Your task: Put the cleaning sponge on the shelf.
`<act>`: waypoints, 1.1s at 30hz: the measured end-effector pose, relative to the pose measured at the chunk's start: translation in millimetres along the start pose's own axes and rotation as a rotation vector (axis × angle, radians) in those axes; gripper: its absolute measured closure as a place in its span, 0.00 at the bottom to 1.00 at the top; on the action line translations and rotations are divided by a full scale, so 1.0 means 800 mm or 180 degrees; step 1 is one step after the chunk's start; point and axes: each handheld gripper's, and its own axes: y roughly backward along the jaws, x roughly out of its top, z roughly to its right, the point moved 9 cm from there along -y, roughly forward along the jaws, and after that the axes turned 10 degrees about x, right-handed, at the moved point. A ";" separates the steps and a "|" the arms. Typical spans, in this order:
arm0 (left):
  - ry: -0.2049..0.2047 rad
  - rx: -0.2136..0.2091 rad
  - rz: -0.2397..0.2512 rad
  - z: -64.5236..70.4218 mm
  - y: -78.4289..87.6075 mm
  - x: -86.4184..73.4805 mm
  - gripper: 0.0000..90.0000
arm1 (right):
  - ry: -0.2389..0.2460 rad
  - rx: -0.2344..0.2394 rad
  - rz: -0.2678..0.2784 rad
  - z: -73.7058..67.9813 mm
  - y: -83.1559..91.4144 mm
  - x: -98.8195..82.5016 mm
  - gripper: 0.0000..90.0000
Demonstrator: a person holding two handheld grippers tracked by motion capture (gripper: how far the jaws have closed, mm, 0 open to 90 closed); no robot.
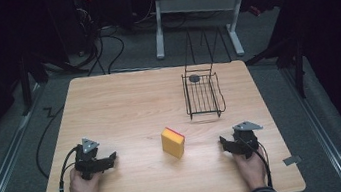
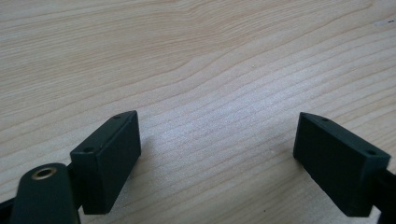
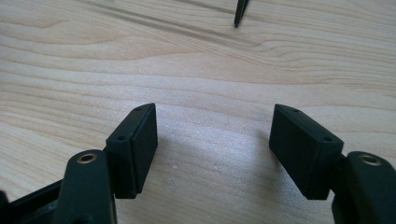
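Midway between the left gripper (image 1: 111, 159) and the right gripper (image 1: 224, 144) stands the yellow block (image 1: 173, 142) with its pink top edge — touching neither. Both grippers rest on the table (image 1: 124, 107), jaws spread and empty — no writing readable.

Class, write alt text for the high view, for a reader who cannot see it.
A yellow block with a pink top stands mid-table between two hand-held grippers, the left gripper and right gripper, both open and empty on a light wooden table. A black wire basket sits farther back, to the right.
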 end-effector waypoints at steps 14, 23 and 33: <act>0.0001 -0.0001 0.0000 0.000 0.000 0.000 0.17 | 0.0001 0.0008 -0.0005 0.000 0.000 0.000 0.36; 0.0000 0.0001 0.0000 0.000 0.000 0.000 0.17 | 0.0034 0.0049 -0.0011 -0.001 0.000 -0.001 0.35; 0.0003 0.0002 0.0000 0.000 0.000 0.000 0.17 | 0.0001 0.0021 -0.0009 0.000 0.001 -0.001 0.36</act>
